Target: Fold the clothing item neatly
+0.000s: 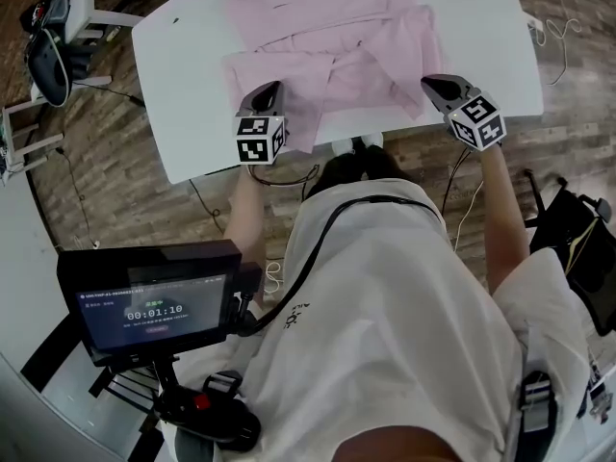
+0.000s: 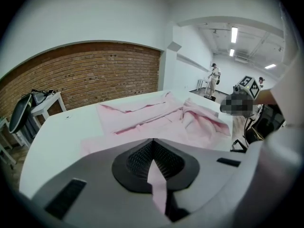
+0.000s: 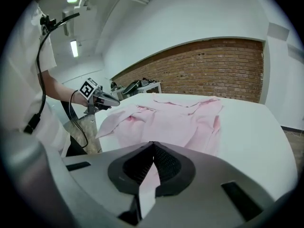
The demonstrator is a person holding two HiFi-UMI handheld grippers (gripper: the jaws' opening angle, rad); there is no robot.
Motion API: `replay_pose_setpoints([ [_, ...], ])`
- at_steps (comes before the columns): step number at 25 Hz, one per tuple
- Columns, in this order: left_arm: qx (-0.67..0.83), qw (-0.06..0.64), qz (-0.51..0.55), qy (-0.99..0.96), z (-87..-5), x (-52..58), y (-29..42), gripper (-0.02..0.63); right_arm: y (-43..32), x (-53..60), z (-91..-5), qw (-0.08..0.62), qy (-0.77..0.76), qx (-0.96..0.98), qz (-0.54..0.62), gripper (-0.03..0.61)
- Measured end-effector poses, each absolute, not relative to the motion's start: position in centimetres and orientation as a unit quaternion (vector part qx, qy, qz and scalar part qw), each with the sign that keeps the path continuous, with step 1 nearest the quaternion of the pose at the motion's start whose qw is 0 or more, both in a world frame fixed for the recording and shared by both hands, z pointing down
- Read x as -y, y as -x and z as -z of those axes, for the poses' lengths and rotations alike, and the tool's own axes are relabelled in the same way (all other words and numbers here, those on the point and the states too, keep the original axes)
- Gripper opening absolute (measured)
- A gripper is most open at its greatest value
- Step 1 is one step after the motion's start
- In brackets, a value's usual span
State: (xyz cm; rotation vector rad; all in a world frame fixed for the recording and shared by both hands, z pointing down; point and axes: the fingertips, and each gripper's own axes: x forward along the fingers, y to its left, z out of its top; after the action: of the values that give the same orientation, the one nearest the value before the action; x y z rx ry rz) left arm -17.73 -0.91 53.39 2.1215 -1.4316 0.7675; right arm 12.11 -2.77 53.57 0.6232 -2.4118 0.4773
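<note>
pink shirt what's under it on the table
Only the white table shows under the pink shirt, bare around its edges. Anything beneath the cloth's middle is covered. The left gripper and right gripper each pinch its near edge.

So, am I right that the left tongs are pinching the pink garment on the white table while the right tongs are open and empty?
Not quite: the right tongs are also shut on a fold of the pink garment, as the right gripper view shows. The left tongs are pinching it on the white table, as you said.
</note>
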Motion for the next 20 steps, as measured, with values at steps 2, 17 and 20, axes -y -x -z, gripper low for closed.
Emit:
replay_pose_setpoints([
  [2,0.509,0.236,-0.276,-0.78,-53.7,0.1,16.4,0.003,-12.3,1.5,-54.2,0.299,-0.238,0.904,-0.19,0.005],
  [17,0.471,0.245,-0.256,-0.808,-53.4,-3.9,12.9,0.003,-13.1,-4.0,-55.7,0.332,-0.311,0.872,-0.179,0.099],
  [20,0.466,0.24,-0.259,-0.811,-53.4,-4.1,12.7,0.003,-13.6,-4.2,-56.9,0.344,-0.325,0.861,-0.185,0.118],
])
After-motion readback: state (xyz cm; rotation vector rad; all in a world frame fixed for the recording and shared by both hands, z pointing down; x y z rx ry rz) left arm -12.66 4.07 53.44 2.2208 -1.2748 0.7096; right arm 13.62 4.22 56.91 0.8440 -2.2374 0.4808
